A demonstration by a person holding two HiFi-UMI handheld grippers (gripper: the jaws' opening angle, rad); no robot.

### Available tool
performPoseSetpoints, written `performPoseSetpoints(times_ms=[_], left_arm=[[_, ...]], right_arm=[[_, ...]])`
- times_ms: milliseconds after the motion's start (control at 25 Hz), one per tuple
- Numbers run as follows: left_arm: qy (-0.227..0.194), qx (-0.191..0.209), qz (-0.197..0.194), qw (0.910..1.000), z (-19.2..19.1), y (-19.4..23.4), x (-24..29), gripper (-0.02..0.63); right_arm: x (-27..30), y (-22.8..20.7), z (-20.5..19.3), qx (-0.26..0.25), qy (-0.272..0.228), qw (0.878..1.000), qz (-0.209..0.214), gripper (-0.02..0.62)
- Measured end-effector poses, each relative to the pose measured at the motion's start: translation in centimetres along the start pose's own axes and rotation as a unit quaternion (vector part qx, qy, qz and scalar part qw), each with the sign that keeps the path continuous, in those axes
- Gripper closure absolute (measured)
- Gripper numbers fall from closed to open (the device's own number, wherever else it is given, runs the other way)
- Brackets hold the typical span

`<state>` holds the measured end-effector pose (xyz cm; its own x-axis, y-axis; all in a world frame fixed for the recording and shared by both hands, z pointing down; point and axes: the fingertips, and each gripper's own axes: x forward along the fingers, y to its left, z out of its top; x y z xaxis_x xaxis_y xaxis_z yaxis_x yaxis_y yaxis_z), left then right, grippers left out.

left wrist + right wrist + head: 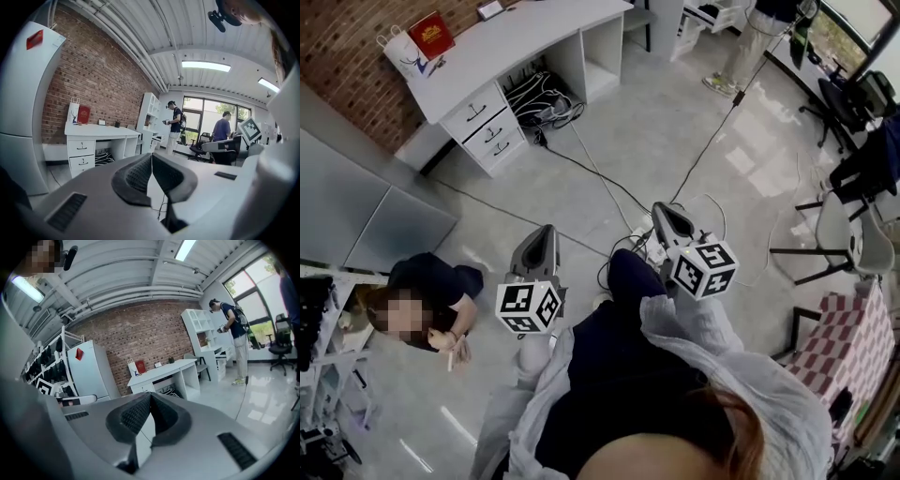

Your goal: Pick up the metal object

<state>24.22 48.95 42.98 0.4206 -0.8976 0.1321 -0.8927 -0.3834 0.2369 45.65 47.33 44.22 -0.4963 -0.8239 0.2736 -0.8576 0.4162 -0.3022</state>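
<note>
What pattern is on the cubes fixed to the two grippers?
Black-and-white square markers, on the left cube and right cube; clearest in the head view.

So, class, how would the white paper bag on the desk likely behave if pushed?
The white paper bag looks thin-walled, so probably light and crushable. Standing upright on the desk, it would likely tip rather than slide.

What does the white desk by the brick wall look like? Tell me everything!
The white desk stands along the brick wall. It has a long flat top, two drawers with dark handles at one end and an open shelf space at the other. Dark cables lie bundled beneath it. A white bag and red box sit on top.
</note>
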Motion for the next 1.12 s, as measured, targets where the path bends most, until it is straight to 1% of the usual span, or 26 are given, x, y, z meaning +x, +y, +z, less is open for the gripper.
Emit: performPoseSetpoints(times_ms=[80, 280, 520, 680, 880, 1120], left_arm=[[-0.001, -0.006, 0.002, 1.0000, 0.0, 0.2, -0.2, 0.588], [-0.005, -0.011, 0.011, 0.9999, 0.0, 1.3, 0.3, 0.588], [0.004, -0.009, 0.027, 0.9996, 0.4, 4.4, 2.3, 0.588], [0.005, -0.009, 0.035, 0.9993, 1.4, 6.7, 5.0, 0.588], [0.005, -0.008, 0.045, 0.9989, 3.0, 10.3, 9.6, 0.588], [0.006, -0.005, 0.061, 0.9981, 5.4, 14.8, 15.5, 0.588]], right_arm=[[0.4, 0.5, 0.2, 0.006, 0.000, 1.000, 0.004, 0.589], [2.5, 1.4, 0.2, -0.001, 0.007, 1.000, 0.026, 0.589], [7.3, 1.9, 0.0, 0.007, 0.027, 0.998, 0.050, 0.589], [11.2, 1.3, 1.0, 0.012, 0.035, 0.998, 0.056, 0.589], [17.2, 0.3, 2.4, 0.018, 0.047, 0.996, 0.070, 0.589], [24.6, -1.2, 6.1, 0.013, 0.048, 0.995, 0.089, 0.589]])
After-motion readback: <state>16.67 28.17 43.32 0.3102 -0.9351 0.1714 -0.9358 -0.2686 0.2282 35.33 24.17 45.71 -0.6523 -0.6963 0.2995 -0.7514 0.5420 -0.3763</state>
